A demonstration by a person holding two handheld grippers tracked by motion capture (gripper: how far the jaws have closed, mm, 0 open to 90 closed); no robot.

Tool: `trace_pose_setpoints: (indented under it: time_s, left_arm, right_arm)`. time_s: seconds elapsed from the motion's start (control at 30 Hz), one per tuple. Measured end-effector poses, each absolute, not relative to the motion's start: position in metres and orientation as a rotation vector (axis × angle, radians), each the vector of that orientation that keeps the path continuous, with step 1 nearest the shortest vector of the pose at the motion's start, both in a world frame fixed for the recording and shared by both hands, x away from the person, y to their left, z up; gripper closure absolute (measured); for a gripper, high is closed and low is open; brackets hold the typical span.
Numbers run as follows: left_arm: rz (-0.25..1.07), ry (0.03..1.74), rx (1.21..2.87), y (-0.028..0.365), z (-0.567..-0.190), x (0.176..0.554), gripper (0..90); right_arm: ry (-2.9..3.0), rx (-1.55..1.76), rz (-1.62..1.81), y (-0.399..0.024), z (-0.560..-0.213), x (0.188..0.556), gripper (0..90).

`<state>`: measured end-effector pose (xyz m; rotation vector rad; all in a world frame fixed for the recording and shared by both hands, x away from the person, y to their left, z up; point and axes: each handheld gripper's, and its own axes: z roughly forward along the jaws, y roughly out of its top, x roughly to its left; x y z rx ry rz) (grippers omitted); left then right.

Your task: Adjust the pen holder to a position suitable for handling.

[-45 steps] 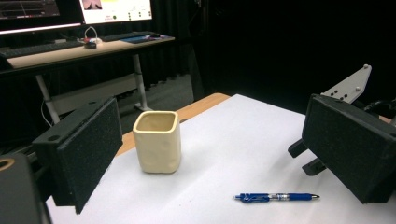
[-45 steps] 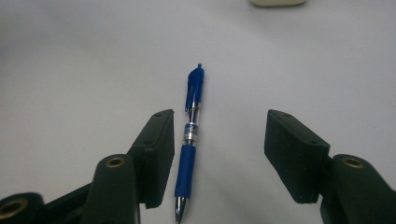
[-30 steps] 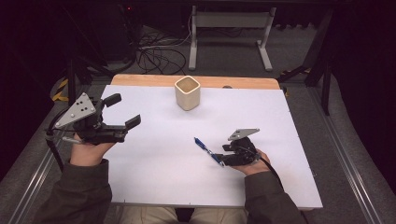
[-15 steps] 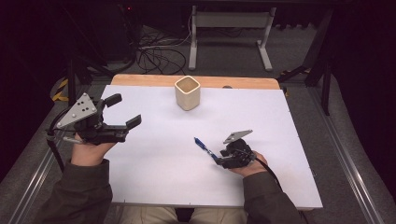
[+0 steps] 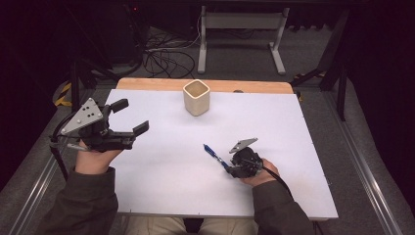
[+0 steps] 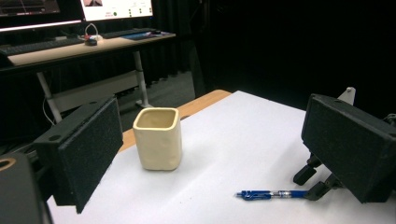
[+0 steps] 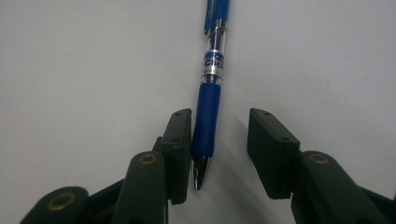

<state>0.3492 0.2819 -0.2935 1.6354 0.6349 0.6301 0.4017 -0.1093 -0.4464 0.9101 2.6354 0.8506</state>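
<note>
The right gripper (image 7: pixel 219 154) is tipped down onto the white table sheet (image 5: pixel 161 181), and its jaws have just been closing around the grip end of a blue ballpoint pen with a clear barrel (image 7: pixel 211 93). The pen lies flat between them, its rubber grip against one pad while the other pad stands off with a gap, so the pen is bracketed but not pinched. The pen's tip points back toward the gripper body and its clip end runs away ahead of the jaws.

The risk, as I judge it, is the uneven contact: the far pad may shove the round pen sideways, rolling it or swinging its free end out, or the pads may catch only the tapered tip and let it slip on lifting.

Off to that gripper's left, well apart, the left gripper (image 5: pixel 122 120) hangs above the sheet with jaws wide and nothing in them. Ahead and between the two, near the far wooden edge, stands a cream square-sided ceramic cup (image 5: pixel 196 97), open and upright. Bare sheet lies all round the pen, and the table's near and right edges are well clear.
</note>
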Motion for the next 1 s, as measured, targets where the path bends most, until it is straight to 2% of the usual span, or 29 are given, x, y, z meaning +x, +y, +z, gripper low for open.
trace_pose_setpoints:
  time_s: [0.1,0.13,0.33,1.0]
  left_arm:
    - [0.629,0.636,1.635,0.281,-0.294,0.35,6.3]
    - [0.629,0.635,1.638,0.281,-0.294,0.35,6.4]
    - [0.619,0.627,1.647,0.279,-0.295,0.35,7.2]
    - [0.615,0.622,1.665,0.275,-0.298,0.351,7.5]
  right_arm:
    - [2.645,0.896,0.834,-0.107,-0.446,0.4,68.1]
    - [2.658,0.88,0.827,-0.106,-0.445,0.399,73.7]
    - [2.669,0.892,0.829,-0.105,-0.444,0.399,79.6]
    - [2.448,0.82,1.133,-0.124,-0.418,0.395,80.5]
